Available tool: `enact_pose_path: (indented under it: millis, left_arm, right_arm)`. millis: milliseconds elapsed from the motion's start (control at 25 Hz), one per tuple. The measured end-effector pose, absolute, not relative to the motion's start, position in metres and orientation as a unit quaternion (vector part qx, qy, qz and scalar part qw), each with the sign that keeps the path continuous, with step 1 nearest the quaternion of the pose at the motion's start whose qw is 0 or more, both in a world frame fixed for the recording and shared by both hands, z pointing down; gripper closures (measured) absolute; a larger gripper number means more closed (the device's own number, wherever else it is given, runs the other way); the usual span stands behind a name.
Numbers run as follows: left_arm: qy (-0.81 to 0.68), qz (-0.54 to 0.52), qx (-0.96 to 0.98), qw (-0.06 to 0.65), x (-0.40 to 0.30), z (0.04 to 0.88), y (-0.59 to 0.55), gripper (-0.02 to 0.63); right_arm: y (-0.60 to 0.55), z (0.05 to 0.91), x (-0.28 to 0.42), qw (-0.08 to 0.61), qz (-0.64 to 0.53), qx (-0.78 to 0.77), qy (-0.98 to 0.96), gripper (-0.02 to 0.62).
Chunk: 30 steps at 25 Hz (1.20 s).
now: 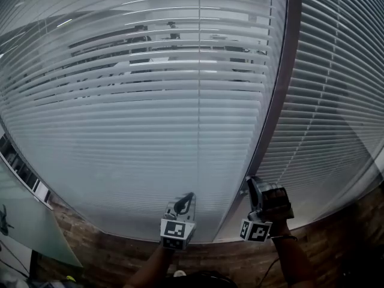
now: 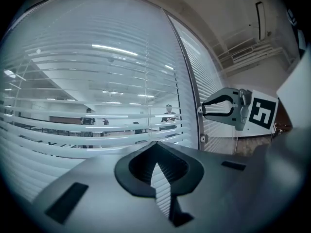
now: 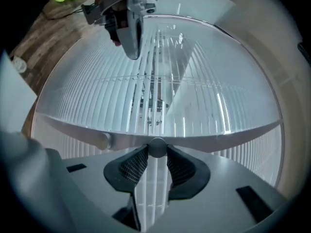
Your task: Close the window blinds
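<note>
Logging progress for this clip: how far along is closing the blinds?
Done: the lower slats look shut and opaque. In hand: the right gripper is clamped on the round knob at the window frame, while the left gripper is shut and empty. Left: the upper slats show gaps with the room visible through them, so more turning seems needed.

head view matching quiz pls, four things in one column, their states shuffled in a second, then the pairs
1 left gripper
2 right gripper
3 upper slats
4 lower slats

A room shows through
B jaws on the round knob
C jaws together, nothing between
D nothing shows through

Pairs: 1-C, 2-B, 3-A, 4-D
</note>
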<state>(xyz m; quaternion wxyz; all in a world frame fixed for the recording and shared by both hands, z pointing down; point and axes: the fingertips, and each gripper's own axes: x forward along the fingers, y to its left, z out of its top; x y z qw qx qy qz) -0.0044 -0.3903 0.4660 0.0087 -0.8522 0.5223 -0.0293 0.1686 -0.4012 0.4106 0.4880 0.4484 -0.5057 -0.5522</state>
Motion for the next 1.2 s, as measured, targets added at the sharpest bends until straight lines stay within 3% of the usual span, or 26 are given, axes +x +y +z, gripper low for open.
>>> enact_pose_path:
  millis: [200,560,880,1200]
  left_arm:
    - [0.521,-0.019,-0.853,0.018,-0.003,0.467,-0.389,0.606]
    - [0.531,-0.008,-0.847,0.015,-0.013,0.466,-0.385,0.606]
    - [0.533,-0.017,-0.846,-0.012,-0.021,0.465,-0.377,0.606]
    - [0.532,-0.019,-0.846,-0.018,-0.023,0.462,-0.370,0.605]
  right_arm:
    - [-0.400,0.409,0.168,0.502,-0.571,0.433,-0.484,0.474]
    - [-0.395,0.410,0.161,0.431,-0.511,0.494,-0.556,0.474]
    - [-0.389,0.407,0.165,0.294,-0.354,0.580,-0.672,0.459]
    - [-0.398,0.401,0.175,0.057,-0.096,0.631,-0.767,0.459]
